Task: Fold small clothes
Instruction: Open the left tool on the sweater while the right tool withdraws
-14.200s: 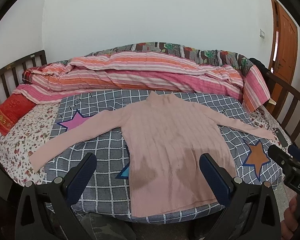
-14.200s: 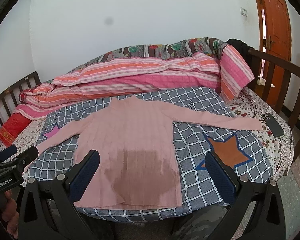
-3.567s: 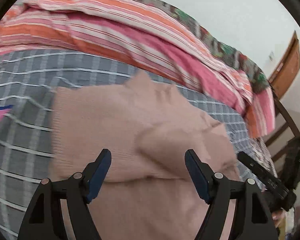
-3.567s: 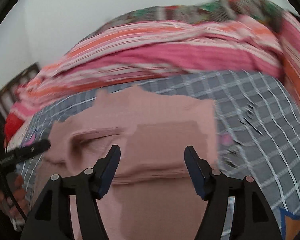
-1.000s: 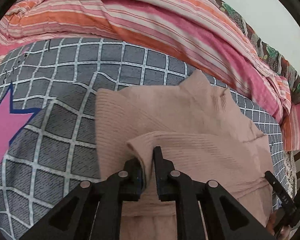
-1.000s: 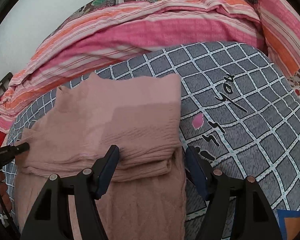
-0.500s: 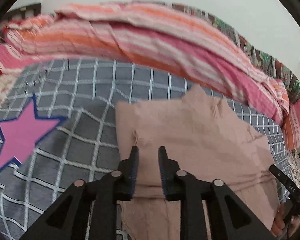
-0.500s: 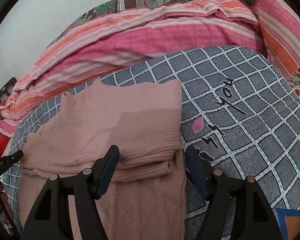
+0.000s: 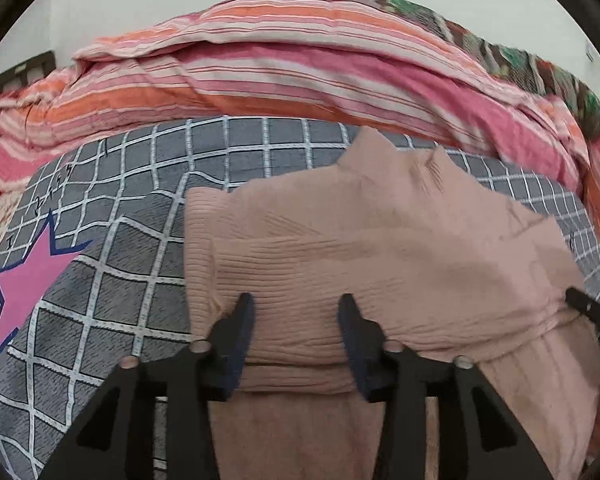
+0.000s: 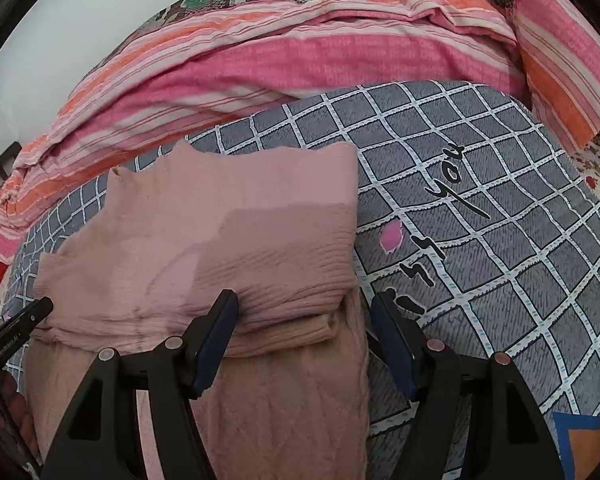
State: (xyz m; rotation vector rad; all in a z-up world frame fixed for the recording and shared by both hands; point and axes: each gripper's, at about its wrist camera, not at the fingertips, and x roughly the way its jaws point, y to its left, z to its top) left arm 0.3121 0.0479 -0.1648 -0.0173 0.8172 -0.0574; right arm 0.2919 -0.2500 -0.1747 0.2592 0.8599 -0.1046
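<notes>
A pink ribbed sweater (image 9: 372,256) lies on the grey checked bedspread (image 9: 112,280), sleeves folded in and the hem part folded up over the chest; the collar points toward the far quilt. My left gripper (image 9: 296,312) is open and empty over the left part of the folded edge. The sweater also shows in the right wrist view (image 10: 236,248). My right gripper (image 10: 304,312) is open and empty, its jaws standing either side of the sweater's right folded corner. The tip of the other gripper (image 10: 24,320) shows at the sweater's left edge.
A rolled pink and orange striped quilt (image 9: 300,64) lies along the far side of the bed. The bedspread carries a pink star (image 9: 24,276) at left and black lettering (image 10: 440,216) at right. A dark wooden bed rail (image 9: 16,72) stands far left.
My left gripper was shut on the sweater's folded edge a second ago; it has let go and opened wide. The fold now lies flat. My right gripper has stayed open and barely moved.
</notes>
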